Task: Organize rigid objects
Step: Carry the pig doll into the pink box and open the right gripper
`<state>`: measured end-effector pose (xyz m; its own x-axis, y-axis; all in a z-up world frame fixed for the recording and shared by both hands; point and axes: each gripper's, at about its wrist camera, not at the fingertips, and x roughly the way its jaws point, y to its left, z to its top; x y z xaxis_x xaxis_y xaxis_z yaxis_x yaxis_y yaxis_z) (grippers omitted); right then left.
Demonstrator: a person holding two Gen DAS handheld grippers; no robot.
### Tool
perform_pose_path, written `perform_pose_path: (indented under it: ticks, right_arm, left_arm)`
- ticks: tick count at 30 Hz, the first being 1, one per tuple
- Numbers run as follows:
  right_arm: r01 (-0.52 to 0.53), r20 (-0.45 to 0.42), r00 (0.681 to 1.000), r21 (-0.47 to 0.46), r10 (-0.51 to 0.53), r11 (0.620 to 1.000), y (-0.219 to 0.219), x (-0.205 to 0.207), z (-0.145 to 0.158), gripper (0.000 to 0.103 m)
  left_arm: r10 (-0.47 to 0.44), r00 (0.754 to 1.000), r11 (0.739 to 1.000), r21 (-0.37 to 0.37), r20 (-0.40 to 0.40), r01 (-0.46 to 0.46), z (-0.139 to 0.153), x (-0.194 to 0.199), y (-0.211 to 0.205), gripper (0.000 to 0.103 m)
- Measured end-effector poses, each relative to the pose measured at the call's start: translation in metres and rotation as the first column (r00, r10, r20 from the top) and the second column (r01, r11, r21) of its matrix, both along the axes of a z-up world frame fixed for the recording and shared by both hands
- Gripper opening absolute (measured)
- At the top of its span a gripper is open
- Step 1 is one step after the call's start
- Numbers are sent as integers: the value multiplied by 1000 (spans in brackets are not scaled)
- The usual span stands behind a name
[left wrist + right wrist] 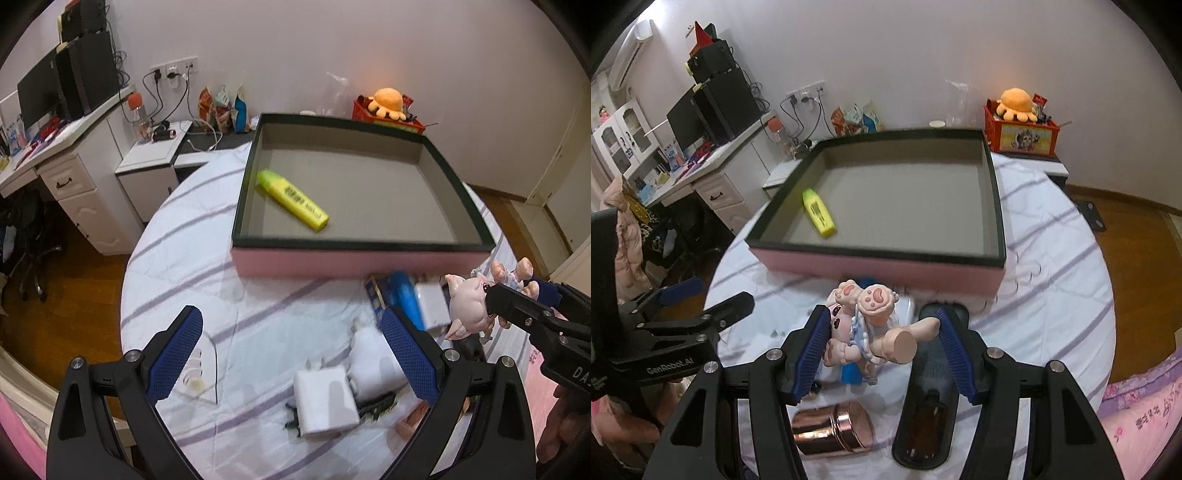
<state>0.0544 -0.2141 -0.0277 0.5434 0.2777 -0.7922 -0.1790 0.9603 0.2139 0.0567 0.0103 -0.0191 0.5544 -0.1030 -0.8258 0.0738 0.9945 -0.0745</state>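
Observation:
A pink box with a dark rim (362, 258) (879, 267) sits on the striped round table. A yellow highlighter (291, 199) (819, 212) lies inside it at the left. My right gripper (882, 339) (517, 295) is shut on a pink pig figurine (868, 325) (469, 306) and holds it above the table just in front of the box. My left gripper (291, 354) (713, 299) is open and empty above two white chargers (327, 400), with a blue object (406, 295) near its right finger.
A copper tin (831, 430) and a dark case holding a brown bottle (929, 421) lie below my right gripper. A black comb (376, 404) lies by the chargers. A red box with an orange plush (1019, 125) stands behind the box. A desk (66, 155) is at the left.

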Motion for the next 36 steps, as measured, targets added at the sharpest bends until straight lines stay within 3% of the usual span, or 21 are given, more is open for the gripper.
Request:
perform_pose_path:
  ticks: [10,16,24,29,36]
  right_arm:
    - [-5,91,996,13,4,1000,0,60,35,61]
    - [22,33,999,-5,-22,1000,-1,115,1,61]
    - [43,-78,996,-57,-48,997,-2,154,-52,62]
    - [39,-70,996,-94,-46,995,2,161,-47,62]
    - [76,-44,996,-133,-82,988,0,158,-43,81]
  left_arm:
    - [8,998,1000,20,59,-9,23,51,0,99]
    - [13,1000,999,43,29,-14,9,94,-7,99]
    - [7,1000,999,43,-30,-6,-22,134,-18,99]
    - [10,999,999,43,-31,-9,-26,141,-19,99]
    - [27,1000,999,28,-13,-27,-18,132,-9,99]
